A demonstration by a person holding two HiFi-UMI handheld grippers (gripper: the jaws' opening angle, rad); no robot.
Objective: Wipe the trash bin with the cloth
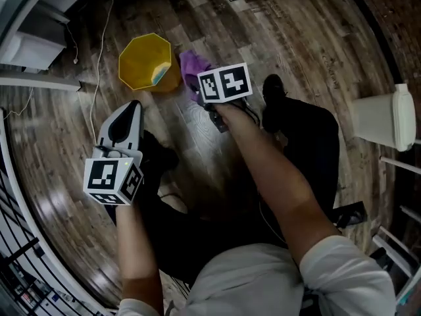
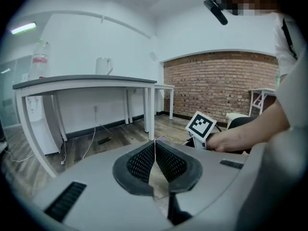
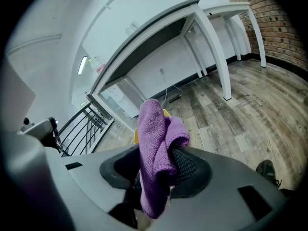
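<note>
1. Cloth [image 3: 153, 153] (purple and folded over on itself) is being pinched by the right claw [image 3: 156, 170]. Its jaws are pressing on the cloth from both sides, with one end sticking up above them and the other drooping below.
2. The left claw [image 2: 155, 144] is carrying nothing. Its jaws are pressing together, the dark ribbed pads [image 2: 139, 162] meeting tip to tip.
3. In the head view both claws are hanging above the floor [image 1: 296, 31], each gripped by one of the person's hands. The right claw [image 1: 200, 84] is sitting further forward than the left claw [image 1: 131, 110], and the two are well apart. The cloth [image 1: 193, 64] is showing just past the right claw's marker cube [image 1: 225, 83].
4. The trash bin [image 1: 145, 61] — yellow, many-sided, open at the top — is standing on the wooden floor, just left of the cloth in the head view. The right gripper view is catching only a yellow sliver of it [image 3: 166, 113] behind the cloth.
5. Further out, a white lidded bin [image 1: 385, 117] is standing near the right edge of the head view.
6. The left gripper view is showing a worktop [image 2: 82, 81] bearing a bottle [image 2: 39, 59] and a white jug [image 2: 103, 65], with a brick wall [image 2: 216, 81] beyond.
</note>
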